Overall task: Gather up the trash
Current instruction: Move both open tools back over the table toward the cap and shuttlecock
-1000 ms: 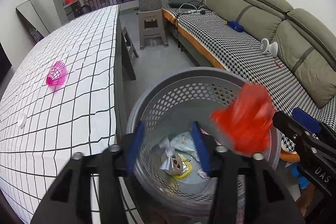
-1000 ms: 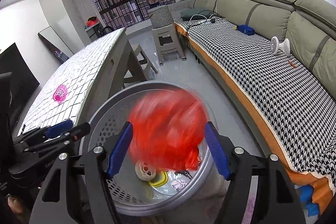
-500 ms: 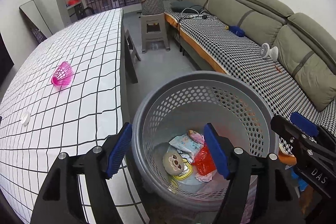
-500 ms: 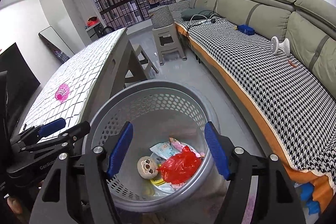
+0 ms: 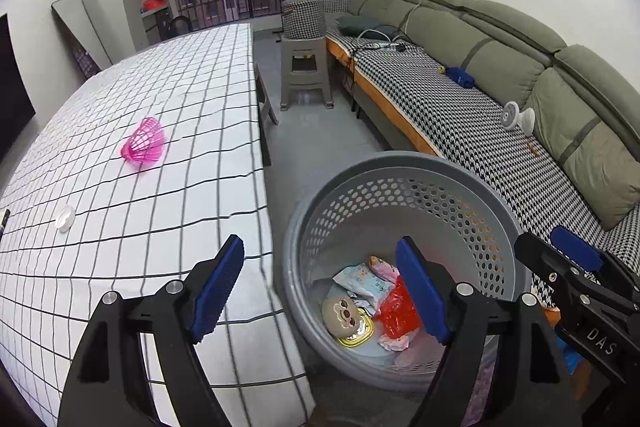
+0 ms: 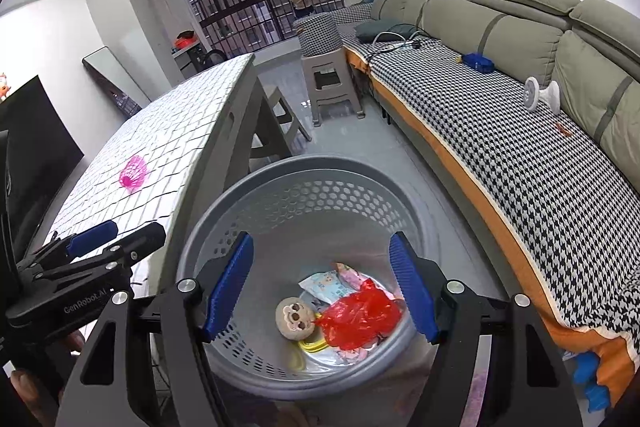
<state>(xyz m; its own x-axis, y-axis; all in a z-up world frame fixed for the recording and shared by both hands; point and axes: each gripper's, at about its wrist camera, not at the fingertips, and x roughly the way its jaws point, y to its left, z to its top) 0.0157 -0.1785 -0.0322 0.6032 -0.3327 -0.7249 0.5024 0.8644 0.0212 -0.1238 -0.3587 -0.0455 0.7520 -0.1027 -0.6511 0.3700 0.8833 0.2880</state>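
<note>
The left tongs (image 5: 320, 285) are held over the near right edge of the worktop (image 5: 132, 227) and the left rim of the grey perforated waste basket (image 5: 400, 163); their blue pads are spreading further apart, and nothing lies between them. The right tongs (image 6: 320, 287) hover directly above the basket mouth, pads spread wide, nothing gripped. In the right wrist view the left tongs appear at the near left, over the worktop edge; in the left wrist view the right tongs appear at the near right, beside the basket rim. The basket stands on the grey floor (image 5: 320, 131) between the worktop on the left and the sofa (image 5: 500, 39) on the right. Inside, on the basket bottom, lie a crumpled red plastic bag (image 6: 360, 319), a round beige item printed with a cartoon face (image 6: 295, 317) touching the bag's left side, a pale blue printed packet (image 6: 326, 283) at the far side of the bag, a pink wrapper (image 6: 350, 273) beside that packet, and a yellow-rimmed item (image 6: 310, 345) partly under the face item. On the checked cloth of the worktop a pink mesh basket-shaped item (image 5: 144, 145) lies on its side, well clear of both tongs, and a small white round cap (image 5: 65, 217) lies nearer, toward the left. A grey plastic stool (image 5: 304, 67) stands at the far end of the floor. On the sofa's houndstooth cover lie a small white handheld fan (image 5: 518, 117) and a blue object (image 5: 460, 77).
</note>
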